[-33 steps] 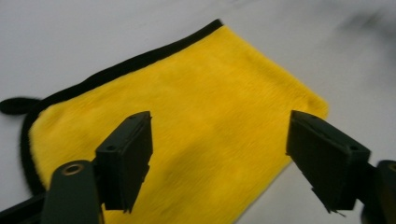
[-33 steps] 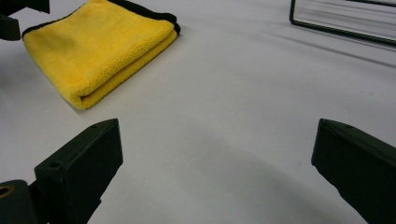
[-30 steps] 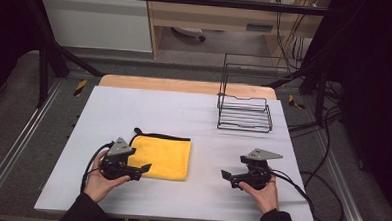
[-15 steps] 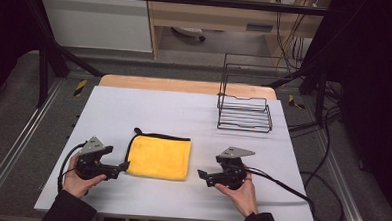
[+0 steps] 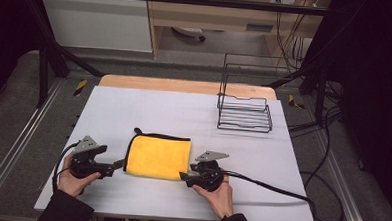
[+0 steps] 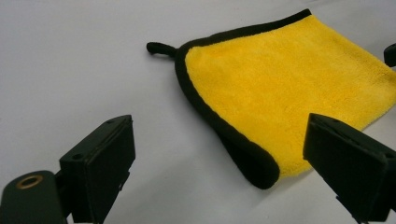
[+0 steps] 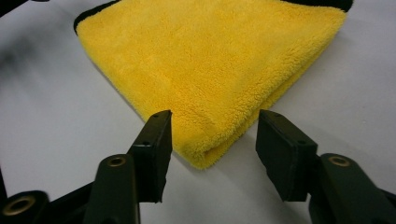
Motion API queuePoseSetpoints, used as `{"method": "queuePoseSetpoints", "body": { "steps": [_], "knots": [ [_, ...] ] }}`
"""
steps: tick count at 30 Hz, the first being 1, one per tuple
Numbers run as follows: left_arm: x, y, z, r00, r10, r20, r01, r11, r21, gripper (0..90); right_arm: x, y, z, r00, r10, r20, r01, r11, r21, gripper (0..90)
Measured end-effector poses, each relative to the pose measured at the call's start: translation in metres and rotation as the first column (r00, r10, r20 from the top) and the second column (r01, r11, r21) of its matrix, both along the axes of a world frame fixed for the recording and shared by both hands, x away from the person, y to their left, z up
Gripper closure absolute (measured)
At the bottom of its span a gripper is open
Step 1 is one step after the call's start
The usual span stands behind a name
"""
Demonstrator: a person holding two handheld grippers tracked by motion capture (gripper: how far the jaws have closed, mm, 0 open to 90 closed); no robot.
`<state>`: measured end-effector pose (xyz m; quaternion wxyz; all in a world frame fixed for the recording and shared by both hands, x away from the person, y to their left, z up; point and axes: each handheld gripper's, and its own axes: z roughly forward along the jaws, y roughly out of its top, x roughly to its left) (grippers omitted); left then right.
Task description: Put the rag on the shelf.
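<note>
Right gripper (image 7: 212,140) has just been closing: jaws about half apart, straddling the near-right corner of the yellow cloth (image 7: 215,60), pads not pressing on it yet. Left gripper (image 6: 224,172) jaws wide apart, nothing held; the cloth's black-bound corner (image 6: 254,161) lies just ahead between them.

In the high view the cloth (image 5: 158,156) lies folded flat on the white table (image 5: 184,110), at about 6 o'clock of the table top, left gripper (image 5: 117,163) at the cloth's 9 o'clock, right gripper (image 5: 182,175) at its 4 o'clock. Wire rack (image 5: 244,112) stands well apart at 2 o'clock.

Step in hand, as I read it: pinching two near corners to lift or unfold. To do it well:
- slide the lower pad under the folded edge and catch all layers, or the fold slips apart
- bite just inside the corner, not on the tip
- left goes for the black binding, firmer than the pile

Materials: plush microfibre, fuzzy, limp, thick at the rounded fold; black stitched hem with a small hanging loop (image 6: 159,48). Table smooth, matte. Rack is thin black wire, rigid.
</note>
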<state>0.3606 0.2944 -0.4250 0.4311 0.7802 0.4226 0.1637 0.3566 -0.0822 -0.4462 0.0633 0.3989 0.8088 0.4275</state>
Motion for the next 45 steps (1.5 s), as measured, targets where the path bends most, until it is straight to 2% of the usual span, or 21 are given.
{"method": "queuePoseSetpoints", "body": {
  "steps": [2,4,5,7,9,14,20,25,30,32,39,42,45],
  "knots": [
    [0.000,0.000,0.000,1.0000,0.000,-0.001,0.000,1.0000,0.002,9.1,0.000,0.003,-0.002,1.0000,-0.005,-0.007,0.005,0.9998,-0.018,53.3],
    [0.000,0.000,-0.001,1.0000,0.001,-0.001,-0.001,1.0000,0.002,9.4,-0.001,0.005,-0.004,0.9995,-0.018,-0.026,0.018,0.9998,-0.009,62.0],
    [0.000,0.000,-0.001,1.0000,0.002,-0.002,-0.002,1.0000,0.002,9.5,-0.001,0.005,-0.006,0.9997,-0.018,-0.016,0.018,0.9997,-0.016,64.8],
    [0.001,0.001,-0.001,1.0000,0.006,-0.003,-0.006,1.0000,0.002,9.6,-0.002,0.005,-0.006,0.9995,-0.020,-0.023,0.020,0.9997,-0.017,67.3],
    [0.001,0.001,-0.001,1.0000,0.009,-0.003,-0.009,1.0000,0.000,9.8,-0.003,0.006,-0.008,0.9987,-0.026,-0.044,0.026,0.9996,-0.005,75.6],
    [0.000,0.001,-0.001,0.9999,0.009,-0.010,-0.009,0.9999,-0.007,10.5,-0.004,0.006,-0.008,0.9985,-0.026,-0.048,0.026,0.9996,0.006,86.2],
    [-0.003,-0.008,0.000,0.9997,-0.014,-0.022,0.014,0.9999,-0.005,16.1,-0.002,0.003,-0.002,0.9984,-0.018,-0.053,0.018,0.9998,0.001,87.8],
    [-0.004,-0.016,-0.002,0.9988,-0.040,-0.030,0.040,0.9991,0.012,17.1,0.000,-0.005,0.009,0.9992,-0.014,-0.037,0.013,0.9994,-0.031,87.8],
    [-0.004,-0.014,-0.001,0.9993,-0.028,-0.023,0.029,0.9996,0.009,17.1,0.002,-0.023,0.015,0.9983,-0.008,-0.058,0.006,0.9993,-0.038,87.6],
    [-0.004,-0.013,-0.001,0.9994,-0.026,-0.025,0.026,0.9996,0.008,17.1,0.003,-0.036,0.018,0.9986,-0.002,-0.053,-0.002,0.9980,-0.063,87.7],
    [-0.003,-0.015,-0.001,0.9989,-0.036,-0.029,0.036,0.9993,0.005,17.6,0.007,-0.057,0.018,0.9977,-0.003,-0.068,-0.003,0.9961,-0.088,87.5],
    [-0.002,-0.019,0.001,0.9988,-0.041,-0.028,0.041,0.9992,0.006,19.3,0.015,-0.070,0.017,0.9964,-0.015,-0.084,0.006,0.9950,-0.100,87.1],
    [0.002,-0.025,0.004,0.9989,-0.044,-0.019,0.044,0.9990,0.003,21.0,0.021,-0.074,0.015,0.9970,-0.015,-0.076,0.006,0.9929,-0.119,87.0]
  ]
}}
